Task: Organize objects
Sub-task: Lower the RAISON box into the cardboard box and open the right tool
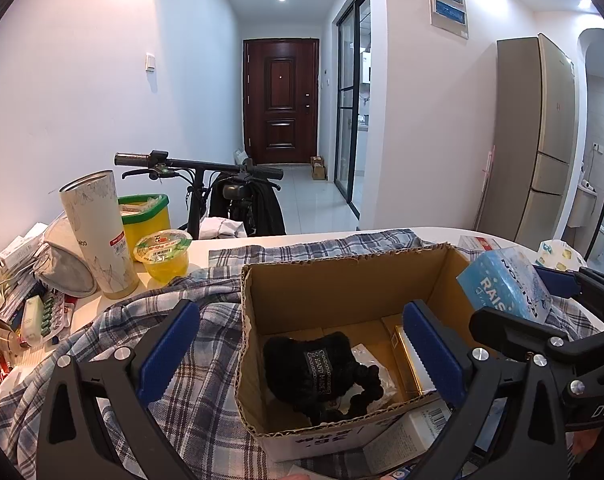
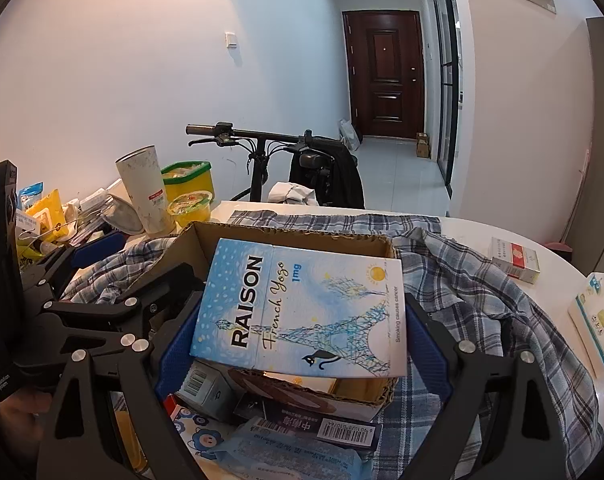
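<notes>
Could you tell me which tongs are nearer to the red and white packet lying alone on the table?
Right. The right tongs, shut on the blue Raison box over the cardboard box, sit just left of the red and white packet. The left tongs are farther left.

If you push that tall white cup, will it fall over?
Probably. The tall white cup is tall and narrow and stands upright, so a push near its top would likely tip it. Once down, its round sides would likely roll toward the jelly cup beside it.

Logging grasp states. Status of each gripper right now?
Left gripper: open, empty, over the cardboard box.
Right gripper: shut on the blue RAISON carton.
</notes>
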Demonstrator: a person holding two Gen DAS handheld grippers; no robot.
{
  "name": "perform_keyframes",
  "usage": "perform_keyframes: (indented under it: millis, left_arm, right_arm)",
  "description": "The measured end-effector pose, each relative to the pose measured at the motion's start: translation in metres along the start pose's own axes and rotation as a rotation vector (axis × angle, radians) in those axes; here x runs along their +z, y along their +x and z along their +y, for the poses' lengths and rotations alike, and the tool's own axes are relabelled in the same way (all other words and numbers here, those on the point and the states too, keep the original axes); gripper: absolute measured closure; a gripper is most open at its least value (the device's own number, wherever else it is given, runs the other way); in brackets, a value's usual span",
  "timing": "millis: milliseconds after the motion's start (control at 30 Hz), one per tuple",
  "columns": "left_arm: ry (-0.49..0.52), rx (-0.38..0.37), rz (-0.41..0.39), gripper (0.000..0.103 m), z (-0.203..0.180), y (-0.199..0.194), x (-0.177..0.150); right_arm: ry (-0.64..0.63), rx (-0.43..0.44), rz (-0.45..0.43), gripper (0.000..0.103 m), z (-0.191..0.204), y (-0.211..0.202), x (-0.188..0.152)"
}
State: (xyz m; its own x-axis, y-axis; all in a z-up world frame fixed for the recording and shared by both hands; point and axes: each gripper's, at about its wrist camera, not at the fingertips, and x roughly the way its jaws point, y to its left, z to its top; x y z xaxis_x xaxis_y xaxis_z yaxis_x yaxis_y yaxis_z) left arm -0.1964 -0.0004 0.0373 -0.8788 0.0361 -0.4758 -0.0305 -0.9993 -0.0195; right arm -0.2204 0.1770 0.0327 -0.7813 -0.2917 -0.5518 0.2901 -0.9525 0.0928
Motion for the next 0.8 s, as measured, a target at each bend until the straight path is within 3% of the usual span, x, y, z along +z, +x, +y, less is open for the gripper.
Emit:
perform_keyframes:
  millis: [300,433,800]
  left_arm:
    - [0.001,-0.001,0.002,0.0,-0.0004,0.0003,0.0004]
    - [0.0,-0.001,0.002,0.0,-0.0001,0.0001,0.0005]
    - [0.001,-0.002,0.003,0.0,-0.0012,0.0004,0.0]
  right_arm:
    - [0.009,0.0,0.002,0.012,-0.002,-0.0007,0.0]
    - [0.008,-0.013,-0.002,0.0,-0.0031,-0.0005,-0.0001]
    - [0.008,-0.023,-0.006,0.0,-0.002,-0.0016,0.0005]
